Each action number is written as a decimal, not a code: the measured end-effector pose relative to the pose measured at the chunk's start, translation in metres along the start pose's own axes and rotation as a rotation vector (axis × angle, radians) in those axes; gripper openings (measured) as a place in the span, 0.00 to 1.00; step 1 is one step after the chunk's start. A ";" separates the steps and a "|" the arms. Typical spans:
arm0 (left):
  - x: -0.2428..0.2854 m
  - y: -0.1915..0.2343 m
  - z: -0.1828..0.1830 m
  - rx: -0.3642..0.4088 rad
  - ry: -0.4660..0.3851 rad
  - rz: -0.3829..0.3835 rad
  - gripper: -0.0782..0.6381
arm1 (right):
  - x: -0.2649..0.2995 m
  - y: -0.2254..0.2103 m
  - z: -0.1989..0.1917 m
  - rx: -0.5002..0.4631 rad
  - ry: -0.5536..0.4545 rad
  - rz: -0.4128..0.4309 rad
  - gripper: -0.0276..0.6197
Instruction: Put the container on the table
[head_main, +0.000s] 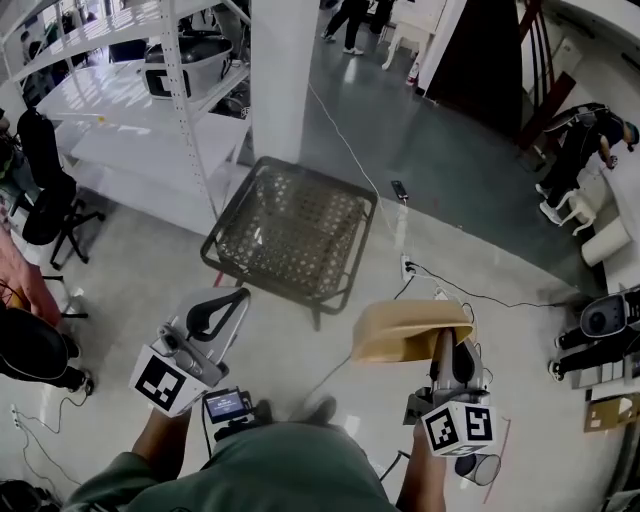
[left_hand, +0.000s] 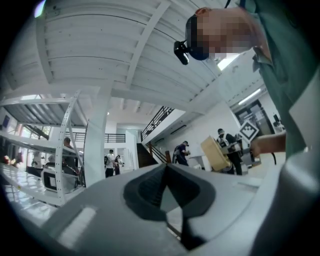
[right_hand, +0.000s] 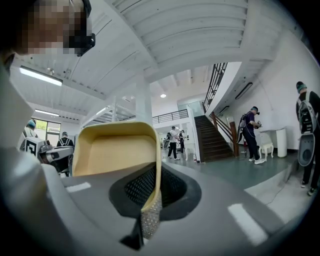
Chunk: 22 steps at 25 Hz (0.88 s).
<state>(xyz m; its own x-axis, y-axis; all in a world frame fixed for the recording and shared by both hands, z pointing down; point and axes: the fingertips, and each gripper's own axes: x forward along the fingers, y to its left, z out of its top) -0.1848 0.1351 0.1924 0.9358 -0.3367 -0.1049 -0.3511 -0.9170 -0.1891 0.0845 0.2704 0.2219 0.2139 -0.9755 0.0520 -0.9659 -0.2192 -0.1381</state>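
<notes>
Tan and shallow, the container (head_main: 405, 330) hangs in mid-air in the head view, near and to the right, held by the right gripper (head_main: 441, 345). It is well clear of the wire-mesh table (head_main: 225, 245), which stands farther off and to the left on the pale floor. The left gripper (head_main: 240, 295) is near and to the left, its black fingertips meeting with nothing between them. Far to the left, a white shelf rack (head_main: 120, 110) carries a dark, silver-rimmed tub (head_main: 190, 60); what it holds cannot be made out.

In the left gripper view the jaws stand together at their tips, bare of any load. Off to the right the container (left_hand: 215, 152) shows as a tilted tan slab, and the tub (left_hand: 52, 179) sits on the rack at the left.

In the right gripper view the jaws are clamped narrowly on one side wall of the container (right_hand: 117, 150), the rim running down between the textured pads. The open side faces the camera, and inside there is only its own bare tan floor and walls. Behind it are a white pillar (right_hand: 144, 112) and a staircase (right_hand: 215, 137).
</notes>
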 end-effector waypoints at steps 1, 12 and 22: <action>0.007 -0.004 0.002 0.004 0.000 0.010 0.11 | 0.002 -0.008 0.001 0.000 0.000 0.011 0.05; 0.079 -0.047 0.004 0.052 0.044 0.108 0.11 | 0.034 -0.098 0.006 0.042 -0.010 0.115 0.05; 0.116 -0.065 0.005 0.066 0.076 0.102 0.11 | 0.039 -0.140 0.000 0.075 0.005 0.116 0.05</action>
<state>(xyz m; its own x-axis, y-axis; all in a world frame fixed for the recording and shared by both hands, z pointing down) -0.0536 0.1567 0.1879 0.8940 -0.4449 -0.0533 -0.4436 -0.8619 -0.2457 0.2283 0.2629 0.2431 0.1003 -0.9943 0.0358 -0.9704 -0.1057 -0.2170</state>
